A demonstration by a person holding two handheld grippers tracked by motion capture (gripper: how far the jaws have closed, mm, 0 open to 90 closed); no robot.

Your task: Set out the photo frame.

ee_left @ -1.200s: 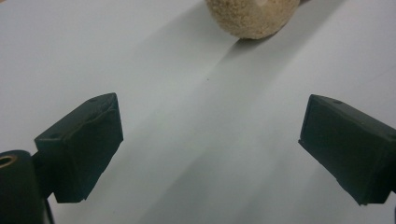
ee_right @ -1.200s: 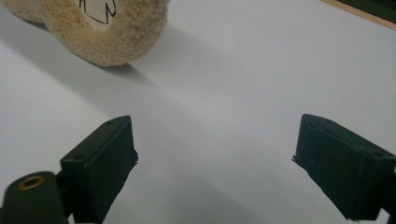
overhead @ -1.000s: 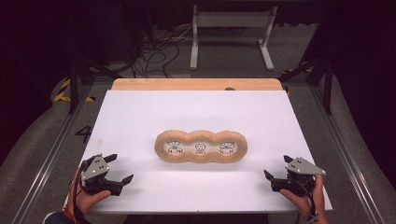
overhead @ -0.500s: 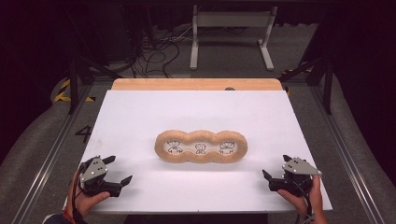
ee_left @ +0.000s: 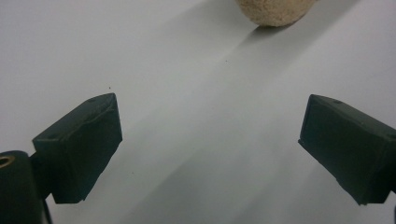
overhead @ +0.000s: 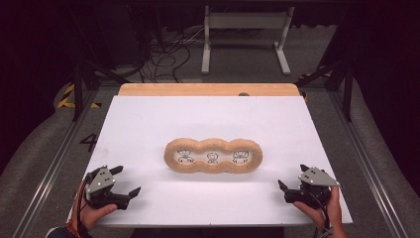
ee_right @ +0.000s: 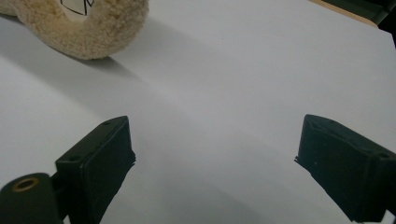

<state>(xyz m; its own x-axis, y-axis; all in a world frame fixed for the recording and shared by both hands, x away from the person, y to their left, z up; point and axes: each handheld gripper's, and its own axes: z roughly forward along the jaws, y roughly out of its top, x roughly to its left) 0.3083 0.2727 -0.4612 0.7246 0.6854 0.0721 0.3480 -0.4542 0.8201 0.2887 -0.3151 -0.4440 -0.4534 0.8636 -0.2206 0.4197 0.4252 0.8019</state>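
black jaws, both pairs spread wide, nothing between them. left gripper sits low at the near left corner of the white table top, held in a hand, grey plate up, jaws aimed inward to the right. in the left gripper view bare white surface lies between the jaws; a rounded end of the fleece piece shows at the top edge, well apart from the jaws.

right gripper at the near right corner, held in a hand, jaws aimed inward to the left, released. right gripper view: white surface between the jaws, fleece end at upper left, casting a shadow, not touched.

mid table: tan fleece three-ring cushion, long axis left to right, lying flat, roughly centred between the two grippers and a little beyond them. three openings in a row, each showing a white patch with a small black drawing; drawings too small to read.

far edge: strip of bare wood board past the white top. beyond it, dark floor, loose cables, a grey metal frame.
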